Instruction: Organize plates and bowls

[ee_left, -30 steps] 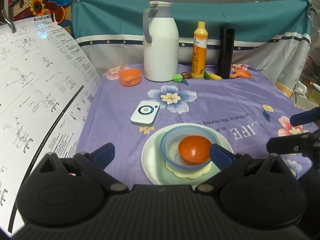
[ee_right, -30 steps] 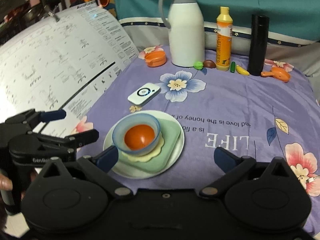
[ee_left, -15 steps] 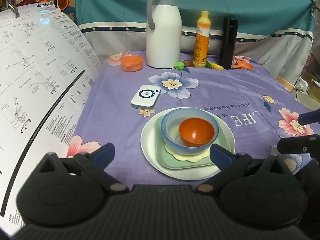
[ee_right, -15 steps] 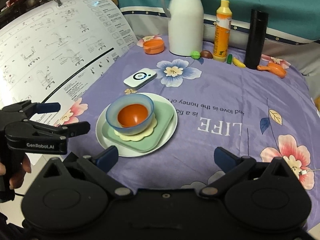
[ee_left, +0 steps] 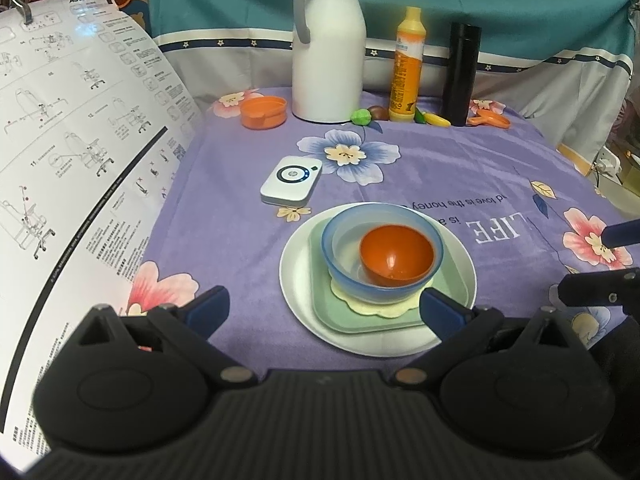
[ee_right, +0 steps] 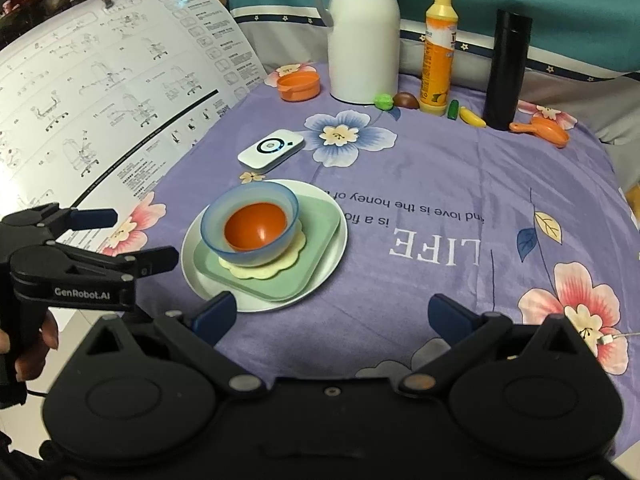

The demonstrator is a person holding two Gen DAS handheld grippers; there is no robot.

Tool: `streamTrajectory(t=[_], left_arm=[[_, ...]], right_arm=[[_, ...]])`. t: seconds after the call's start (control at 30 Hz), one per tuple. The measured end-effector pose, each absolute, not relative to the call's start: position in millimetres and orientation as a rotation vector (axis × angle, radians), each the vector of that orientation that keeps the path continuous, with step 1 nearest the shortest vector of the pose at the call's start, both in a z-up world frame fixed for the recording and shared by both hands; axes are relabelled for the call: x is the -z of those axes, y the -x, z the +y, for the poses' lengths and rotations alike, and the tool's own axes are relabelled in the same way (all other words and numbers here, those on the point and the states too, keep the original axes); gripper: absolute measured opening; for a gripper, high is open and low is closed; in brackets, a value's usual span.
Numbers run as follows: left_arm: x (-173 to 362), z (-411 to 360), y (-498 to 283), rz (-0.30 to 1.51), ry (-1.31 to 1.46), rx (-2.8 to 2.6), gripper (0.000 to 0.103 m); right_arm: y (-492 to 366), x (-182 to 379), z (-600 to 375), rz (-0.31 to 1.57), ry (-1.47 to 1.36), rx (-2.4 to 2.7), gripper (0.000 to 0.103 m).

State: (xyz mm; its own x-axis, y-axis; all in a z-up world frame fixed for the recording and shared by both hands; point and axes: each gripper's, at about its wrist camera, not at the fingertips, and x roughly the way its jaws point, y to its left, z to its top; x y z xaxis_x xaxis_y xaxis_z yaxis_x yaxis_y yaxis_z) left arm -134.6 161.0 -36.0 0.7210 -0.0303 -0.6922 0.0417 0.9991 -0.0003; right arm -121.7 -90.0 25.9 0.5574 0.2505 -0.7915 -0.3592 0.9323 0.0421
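Observation:
One stack stands on the purple cloth: a white round plate carries a green square plate, a cream scalloped mat, a blue bowl and, inside that, a small orange bowl. My left gripper is open and empty just short of the stack's near edge. My right gripper is open and empty to the right of the stack, its fingers showing at the left wrist view's right edge.
Along the back stand a white jug, an orange bottle, a black flask, a small orange dish, an orange scoop and toy fruit. A white device lies behind the stack. A printed sheet hangs left.
Both grippers drew back and rose a little from the stack, which now shows whole in both views. The stack itself has not moved.

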Motion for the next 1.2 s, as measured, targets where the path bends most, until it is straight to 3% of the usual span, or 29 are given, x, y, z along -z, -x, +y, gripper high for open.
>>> streamTrajectory(t=[1.2], left_arm=[[43, 164, 120, 0.792, -0.027, 0.045, 0.103]], right_arm=[[106, -14, -85, 0.97, 0.134, -0.351, 0.103]])
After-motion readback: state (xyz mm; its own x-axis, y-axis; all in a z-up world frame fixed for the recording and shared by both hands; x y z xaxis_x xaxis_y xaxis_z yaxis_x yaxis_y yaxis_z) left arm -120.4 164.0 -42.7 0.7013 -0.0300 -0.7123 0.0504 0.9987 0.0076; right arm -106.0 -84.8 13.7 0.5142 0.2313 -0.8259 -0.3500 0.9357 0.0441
